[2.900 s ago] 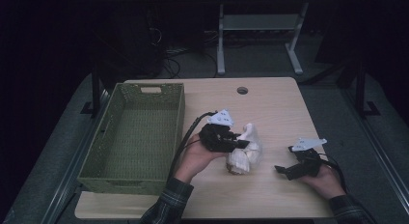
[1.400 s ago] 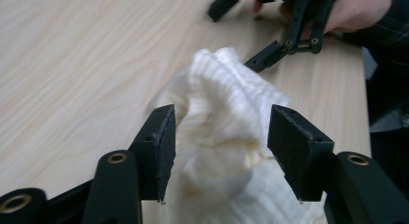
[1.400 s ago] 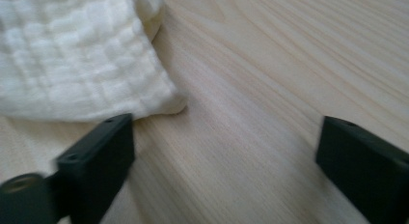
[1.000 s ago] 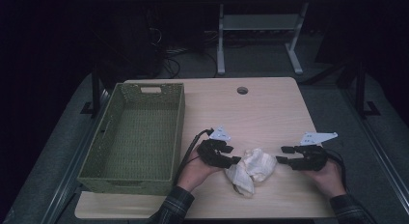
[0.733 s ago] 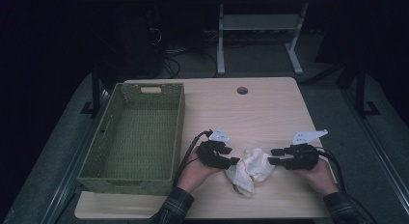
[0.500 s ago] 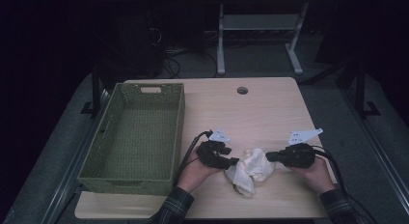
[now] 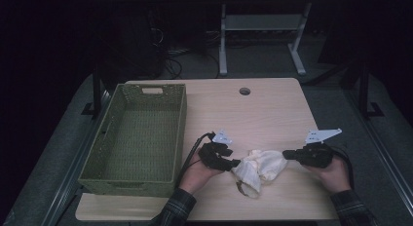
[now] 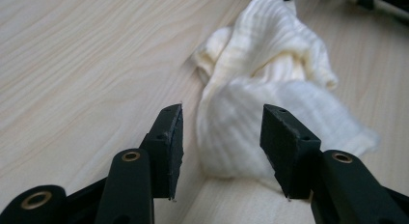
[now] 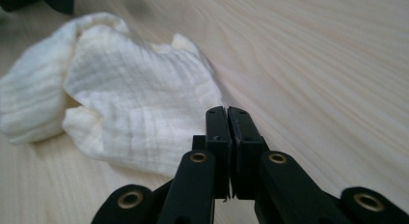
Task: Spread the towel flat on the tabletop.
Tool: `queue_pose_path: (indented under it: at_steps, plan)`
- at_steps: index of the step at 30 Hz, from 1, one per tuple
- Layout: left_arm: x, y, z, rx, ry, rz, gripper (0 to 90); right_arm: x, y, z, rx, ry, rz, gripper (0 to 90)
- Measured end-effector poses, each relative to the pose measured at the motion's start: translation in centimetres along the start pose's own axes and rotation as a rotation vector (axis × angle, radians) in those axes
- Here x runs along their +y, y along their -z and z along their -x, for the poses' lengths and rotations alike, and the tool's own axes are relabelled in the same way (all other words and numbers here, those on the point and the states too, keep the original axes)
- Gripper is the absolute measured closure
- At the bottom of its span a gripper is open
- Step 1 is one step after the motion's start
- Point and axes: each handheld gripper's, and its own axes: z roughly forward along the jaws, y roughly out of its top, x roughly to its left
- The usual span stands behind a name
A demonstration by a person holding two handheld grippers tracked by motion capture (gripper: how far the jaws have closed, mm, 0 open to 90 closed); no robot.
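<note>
Centrally, near the front edge of the table [image 7: 272, 104], lies a crumpled cream cloth [image 7: 259, 167], flanked by both tools. Left gripper [image 8: 222, 137]: jaws parted, straddling a fold of cloth, apparently positioned to pinch it. Right gripper [image 9: 226, 119]: jaws pressed together, empty, tips at the cloth's edge. The green basket [image 7: 104, 160], left of the cloth, is empty.

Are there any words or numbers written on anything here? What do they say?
None: no words, numbers or signs can be read.
The cream cloth, the green basket and the wooden table are plain.
The left gripper and right gripper show brass rivets, no lettering.
</note>
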Motion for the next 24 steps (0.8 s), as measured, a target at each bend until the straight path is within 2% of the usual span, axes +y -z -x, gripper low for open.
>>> queue_pose_path:
  at_steps: [3,8,10,12,16,19,20,22,24]
  plan:
    - [-0.2,-0.3,-0.3,0.027,0.013,-0.019,50.7,-0.3,-0.2,0.2,-0.011,-0.015,-0.026,87.5]
    - [-0.6,-1.1,-0.8,0.036,0.044,-0.031,51.8,-0.4,-0.5,0.2,-0.008,-0.014,-0.037,87.5]
    - [-0.7,-1.4,-1.0,0.033,0.047,-0.04,52.0,-0.4,-0.6,0.2,-0.008,-0.02,-0.04,87.4]
    - [-0.9,-2.1,-1.2,0.006,0.049,-0.059,52.7,-0.4,-0.7,0.1,-0.012,-0.016,-0.045,87.4]
    - [-1.1,-2.8,-0.9,-0.013,0.044,-0.077,54.5,-0.4,-0.7,0.1,-0.01,-0.015,-0.044,87.4]
    - [-1.0,-3.2,-0.7,-0.029,0.027,-0.09,64.3,-0.4,-0.8,0.2,-0.013,-0.013,-0.049,87.3]
    - [-0.9,-3.3,-0.7,-0.052,0.016,-0.096,69.3,-0.4,-0.8,0.1,-0.014,-0.009,-0.049,87.3]
    - [-0.9,-3.3,-0.6,-0.074,0.022,-0.105,77.8,-0.4,-0.8,0.1,-0.014,-0.009,-0.049,87.3]
    - [-0.7,-3.3,-0.5,-0.073,0.028,-0.107,84.8,-0.4,-0.8,0.0,-0.016,-0.008,-0.048,87.3]
